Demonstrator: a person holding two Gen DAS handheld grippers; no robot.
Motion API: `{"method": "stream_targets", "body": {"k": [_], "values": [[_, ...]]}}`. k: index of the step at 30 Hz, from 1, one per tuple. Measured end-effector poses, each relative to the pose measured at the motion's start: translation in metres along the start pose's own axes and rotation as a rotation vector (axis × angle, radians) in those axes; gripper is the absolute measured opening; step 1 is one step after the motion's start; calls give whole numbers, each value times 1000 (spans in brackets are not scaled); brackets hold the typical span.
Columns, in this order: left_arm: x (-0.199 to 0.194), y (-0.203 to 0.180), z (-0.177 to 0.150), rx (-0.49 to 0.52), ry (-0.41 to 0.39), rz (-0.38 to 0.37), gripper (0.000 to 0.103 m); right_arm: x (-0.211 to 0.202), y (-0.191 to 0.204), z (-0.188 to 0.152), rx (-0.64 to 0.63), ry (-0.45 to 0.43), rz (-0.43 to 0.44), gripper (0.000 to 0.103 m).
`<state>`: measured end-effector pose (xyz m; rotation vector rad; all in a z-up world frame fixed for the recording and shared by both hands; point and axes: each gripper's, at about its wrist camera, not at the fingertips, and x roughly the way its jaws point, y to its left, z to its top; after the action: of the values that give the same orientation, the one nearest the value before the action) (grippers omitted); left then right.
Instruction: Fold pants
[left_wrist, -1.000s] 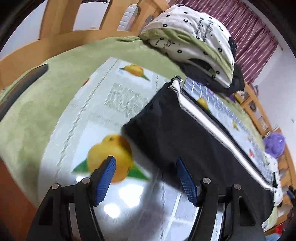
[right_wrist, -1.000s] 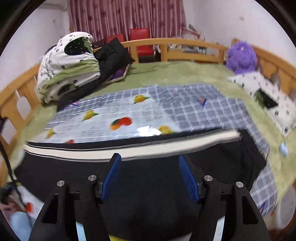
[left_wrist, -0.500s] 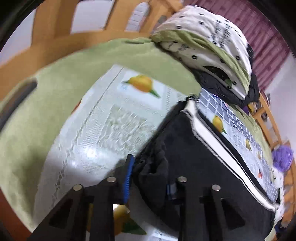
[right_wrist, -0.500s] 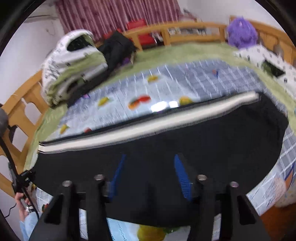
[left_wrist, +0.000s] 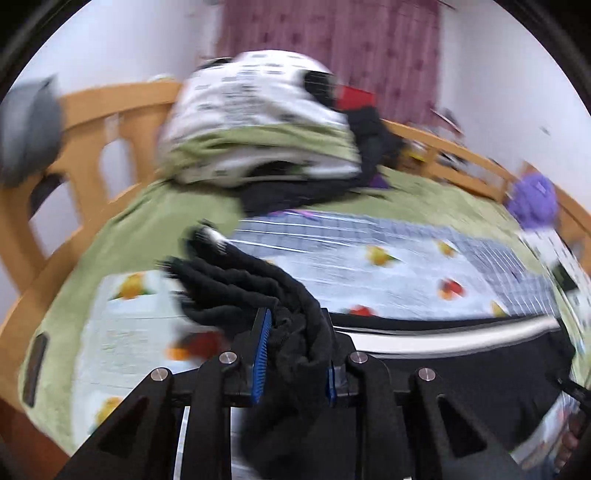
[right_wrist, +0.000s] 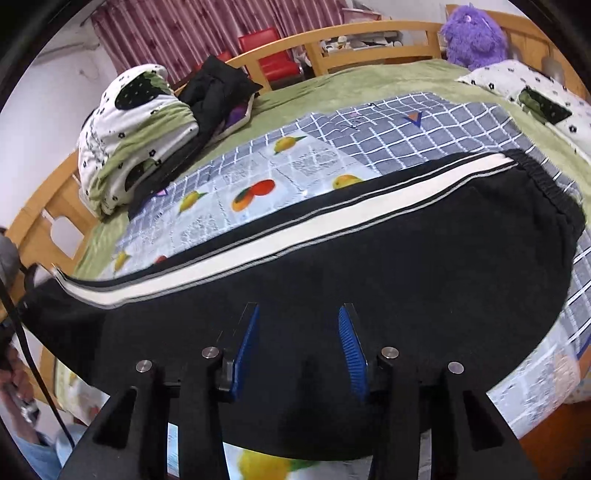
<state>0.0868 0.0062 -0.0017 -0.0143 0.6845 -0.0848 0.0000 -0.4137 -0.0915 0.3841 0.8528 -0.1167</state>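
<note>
Pants (left_wrist: 291, 328) bunch clamped in left claw (left_wrist: 295, 354); right claw (right_wrist: 299, 350), apart, shows them flat.

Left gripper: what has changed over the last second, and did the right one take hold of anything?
The left gripper, open over the pants' leg end a second ago, has shut on a bunch of the black pants and lifted it off the fruit-print sheet. The right gripper has narrowed and come down onto the pants; its pads show bare, so no grip is visible. The rest of the pants stays spread flat; the folded quilt is unmoved.
</note>
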Motion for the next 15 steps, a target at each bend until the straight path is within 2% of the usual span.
{"method": "stream_targets", "body": {"k": [4, 6, 10, 13, 14, 15], "values": [[13, -92, -15, 110, 28, -60, 22, -13, -8, -10, -72, -48, -79, 44], [21, -136, -28, 146, 63, -119, 22, -20, -15, -15, -84, -69, -109, 45], [33, -201, -57, 208, 123, -231, 22, -25, -34, -22, -48, -60, -105, 48], [40, -230, -83, 249, 190, -313, 23, -21, -42, -25, -43, -32, -123, 48], [43, -234, -89, 249, 223, -335, 27, -20, -44, -26, -41, -25, -128, 48], [49, -234, -97, 243, 289, -356, 27, -17, -46, -27, -38, -12, -126, 48]]}}
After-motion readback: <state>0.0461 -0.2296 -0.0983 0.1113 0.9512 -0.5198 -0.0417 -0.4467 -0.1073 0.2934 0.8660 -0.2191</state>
